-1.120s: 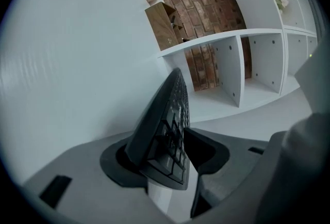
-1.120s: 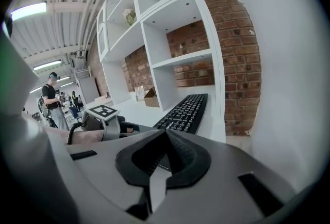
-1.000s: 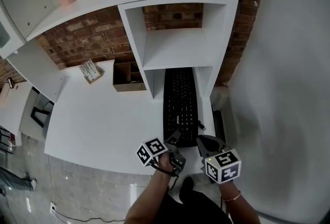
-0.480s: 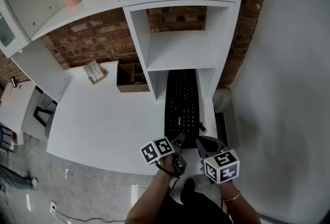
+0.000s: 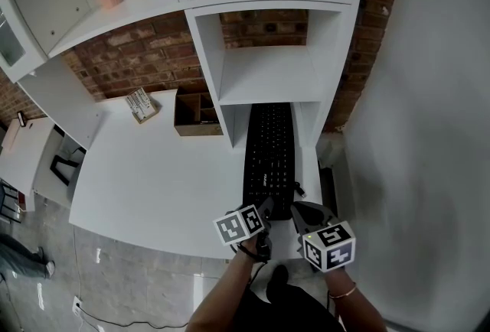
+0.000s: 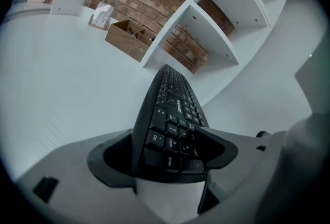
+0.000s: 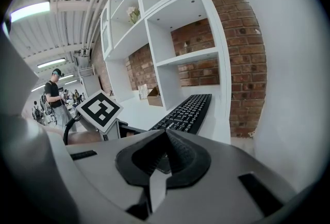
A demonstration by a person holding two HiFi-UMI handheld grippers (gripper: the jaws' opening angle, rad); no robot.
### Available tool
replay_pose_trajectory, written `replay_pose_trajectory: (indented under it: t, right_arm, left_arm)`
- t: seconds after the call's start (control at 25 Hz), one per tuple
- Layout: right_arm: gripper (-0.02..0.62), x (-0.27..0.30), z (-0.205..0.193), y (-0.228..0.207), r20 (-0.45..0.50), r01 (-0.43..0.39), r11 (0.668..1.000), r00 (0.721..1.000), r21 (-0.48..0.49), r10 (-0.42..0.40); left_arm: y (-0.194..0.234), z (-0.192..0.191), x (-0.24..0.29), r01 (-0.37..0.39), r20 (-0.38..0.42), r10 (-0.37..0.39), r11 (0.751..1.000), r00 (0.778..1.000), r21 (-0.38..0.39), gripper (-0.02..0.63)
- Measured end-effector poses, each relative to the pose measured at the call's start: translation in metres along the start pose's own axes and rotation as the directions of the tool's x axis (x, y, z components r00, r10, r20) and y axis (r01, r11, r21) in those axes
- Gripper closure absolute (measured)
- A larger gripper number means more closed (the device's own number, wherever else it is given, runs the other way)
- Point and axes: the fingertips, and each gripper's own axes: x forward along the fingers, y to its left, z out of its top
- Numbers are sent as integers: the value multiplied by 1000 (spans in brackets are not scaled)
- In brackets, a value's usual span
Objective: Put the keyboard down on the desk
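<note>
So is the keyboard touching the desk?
Touching. The right gripper view shows the keyboard lying flat on the white desk, with no gap showing under its long edge.

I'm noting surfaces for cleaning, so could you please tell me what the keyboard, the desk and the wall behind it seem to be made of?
The keyboard: black plastic, matte, moulded keys with printed legends. The desk: smooth white board, probably laminate; faint sheen. The wall: exposed red-brown brick, rough, pale mortar joints.

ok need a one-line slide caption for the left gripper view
Left gripper, jaws opening, straddles the near end of a black keyboard on the white desk, wooden box beyond.
</note>
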Motion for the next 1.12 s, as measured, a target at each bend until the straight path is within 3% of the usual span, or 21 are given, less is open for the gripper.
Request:
replay_pose_trajectory:
  t: [0.24,0.6,0.68,0.8,0.84,1.0,1.12]
  right_arm:
    - [591,-2,-2,-1,-5,-3,1000,1000,0,3]
    - [591,-1,-4,-3,-9,-14,1000,1000,-7,14]
    - [591,0,-4,-3,-8,-16,1000,1000,-6,16]
    - [591,0,-5,-2,-10,-23,1000,1000,-7,23]
    - [589,1,-5,-1,-10,-26,1000,1000,-7,26]
    - [591,2,-2,6,-3,-42,999,999,-15,42]
    - [591,0,3,10,11,-49,999,999,-22,50]
  left_arm:
    - [-2,7,-4,-66,57,58,986,997,156,247]
    - [-3,16,-11,-131,134,95,946,986,296,244]
    - [-3,20,-13,-170,153,121,912,981,372,241]
    - [-9,31,-13,-258,241,146,798,959,544,241]
    - [-12,34,-15,-264,259,136,781,956,566,241]
    - [-29,49,-35,-229,279,82,802,957,551,242]
    - [-49,59,-52,-186,299,7,799,954,572,245]
